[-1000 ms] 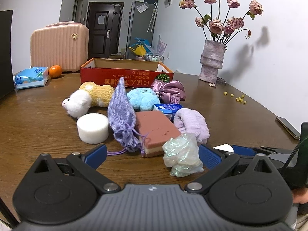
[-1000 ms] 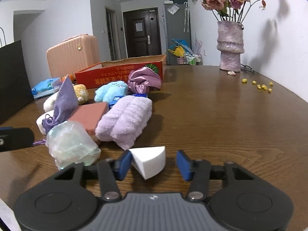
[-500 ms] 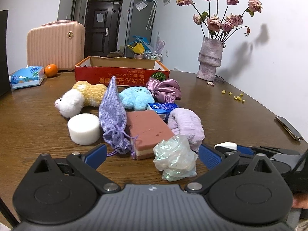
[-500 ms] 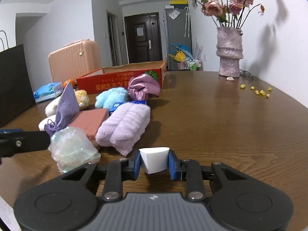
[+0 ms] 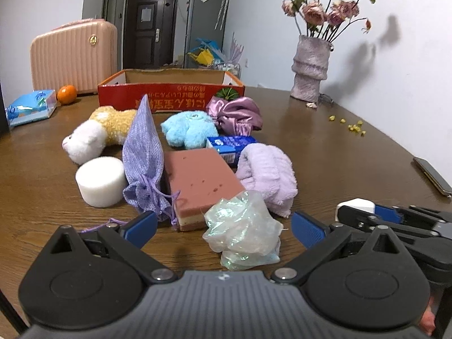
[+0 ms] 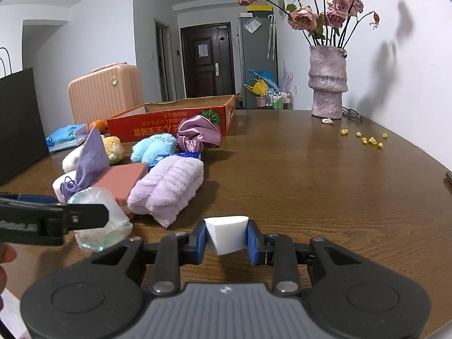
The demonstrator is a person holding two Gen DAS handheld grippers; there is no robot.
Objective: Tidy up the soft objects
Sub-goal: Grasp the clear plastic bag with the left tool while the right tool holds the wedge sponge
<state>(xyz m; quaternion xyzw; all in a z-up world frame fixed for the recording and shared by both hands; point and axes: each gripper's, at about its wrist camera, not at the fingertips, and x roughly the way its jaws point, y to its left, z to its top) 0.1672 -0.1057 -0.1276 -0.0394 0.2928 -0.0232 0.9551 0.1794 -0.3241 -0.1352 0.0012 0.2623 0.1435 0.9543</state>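
My right gripper (image 6: 226, 236) is shut on a white wedge sponge (image 6: 227, 233), whose tip also shows in the left wrist view as the white sponge (image 5: 355, 206). My left gripper (image 5: 224, 226) stands open, its blue pads either side of a crumpled clear plastic bag (image 5: 244, 231). Behind the bag lie a pink sponge block (image 5: 199, 179), a lilac drawstring pouch (image 5: 144, 158), a white foam cylinder (image 5: 100, 180), a folded lilac towel (image 5: 268, 175), a blue plush (image 5: 188, 130), a white-and-tan plush (image 5: 96, 134) and a purple satin bonnet (image 5: 236, 115).
A red cardboard box (image 5: 169, 90) stands open behind the pile. A vase of dried roses (image 5: 310, 67) is at the back right, a tissue pack (image 5: 29, 107) and an orange (image 5: 67, 94) at the left, a phone (image 5: 432, 171) near the right edge.
My right gripper closed on the white wedge sponge and lifted it slightly. My left gripper moved forward, so the plastic bag now lies between its pads.
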